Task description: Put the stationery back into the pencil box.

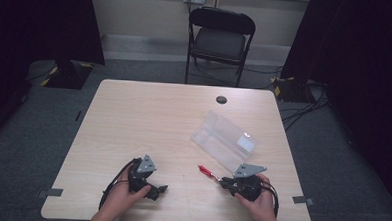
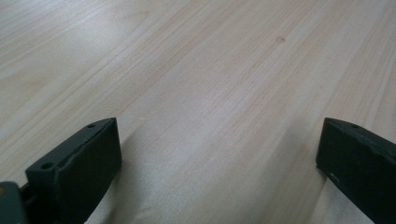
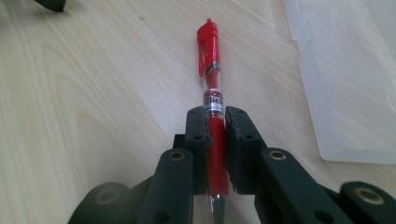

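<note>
From the high view, I am seeing my right gripper working near the table's front right corner, clenching a red click pen that is pointing toward the table's middle. The clear plastic case is lying open just beyond it, toward the right edge. My left gripper is resting near the front edge, left of centre, well apart from the pen. I am judging that I am carrying the pen to the case, so I should be lifting it level and swinging it over the case's near wall before letting go, not dragging the clip end across the rim.

In the left gripper view, the two black jaws are standing wide apart with bare wood grain between them; that tool is released and holding nothing.

In the right gripper view, the jaws are closing on the pen's barrel just below the printed label, the red clip and plunger sticking out ahead, the silvery tip trailing back toward the hand. The case's frosted edge is lying just beside it.
</note>
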The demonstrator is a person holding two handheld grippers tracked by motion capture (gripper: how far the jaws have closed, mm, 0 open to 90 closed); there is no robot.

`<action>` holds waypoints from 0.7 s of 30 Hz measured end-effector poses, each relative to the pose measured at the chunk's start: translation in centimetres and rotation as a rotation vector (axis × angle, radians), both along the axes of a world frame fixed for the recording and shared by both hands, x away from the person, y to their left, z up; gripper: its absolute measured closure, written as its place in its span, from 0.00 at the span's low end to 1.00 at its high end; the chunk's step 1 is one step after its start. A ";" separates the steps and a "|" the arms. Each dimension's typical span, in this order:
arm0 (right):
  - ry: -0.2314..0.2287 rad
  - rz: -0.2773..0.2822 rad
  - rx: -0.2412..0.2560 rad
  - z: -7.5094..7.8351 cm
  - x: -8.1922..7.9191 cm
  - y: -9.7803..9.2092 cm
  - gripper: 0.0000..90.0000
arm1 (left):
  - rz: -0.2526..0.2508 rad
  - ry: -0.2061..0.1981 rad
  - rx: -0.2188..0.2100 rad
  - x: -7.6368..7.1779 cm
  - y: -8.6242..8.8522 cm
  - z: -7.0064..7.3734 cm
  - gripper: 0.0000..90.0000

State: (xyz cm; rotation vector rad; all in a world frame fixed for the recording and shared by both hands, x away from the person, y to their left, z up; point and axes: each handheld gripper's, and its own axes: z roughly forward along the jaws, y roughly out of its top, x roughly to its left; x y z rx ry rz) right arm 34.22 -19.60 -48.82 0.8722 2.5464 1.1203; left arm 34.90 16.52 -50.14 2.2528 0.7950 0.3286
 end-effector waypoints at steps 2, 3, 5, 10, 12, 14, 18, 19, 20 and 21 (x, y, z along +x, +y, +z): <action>0.007 0.002 0.000 -0.2 0.2 0.4 0.89 | 0.000 0.000 0.000 0.0 0.0 0.0 0.00; 0.011 0.006 0.000 -0.3 0.3 0.5 0.89 | 0.000 0.000 0.000 0.0 0.0 0.0 0.00; 0.010 0.004 0.007 -0.4 0.6 0.7 0.88 | -0.002 0.000 -0.003 0.0 0.0 0.0 0.00; 0.028 -0.002 0.035 -0.5 0.6 0.6 0.79 | -0.002 0.000 -0.004 0.0 0.0 0.0 0.00; 0.024 0.003 0.027 -0.5 0.5 0.4 0.80 | -0.001 0.000 -0.003 0.0 0.0 0.0 0.00; 0.025 -0.002 0.026 -0.4 0.3 0.1 0.80 | 0.000 0.000 0.000 0.0 0.0 0.0 0.00; 0.027 -0.007 0.034 -0.4 0.0 -0.5 0.78 | 0.000 0.000 0.000 0.0 0.0 0.0 0.00; 0.023 -0.013 0.031 -0.4 0.0 -0.6 0.78 | 0.000 0.000 0.000 0.0 0.0 0.0 0.00; 0.025 -0.013 0.028 -0.4 -0.1 -0.7 0.77 | 0.000 0.000 0.000 0.0 0.0 0.0 0.00; 0.026 -0.015 0.027 -0.5 -0.2 -0.7 0.77 | -0.002 -0.002 -0.013 0.0 0.0 -0.1 0.00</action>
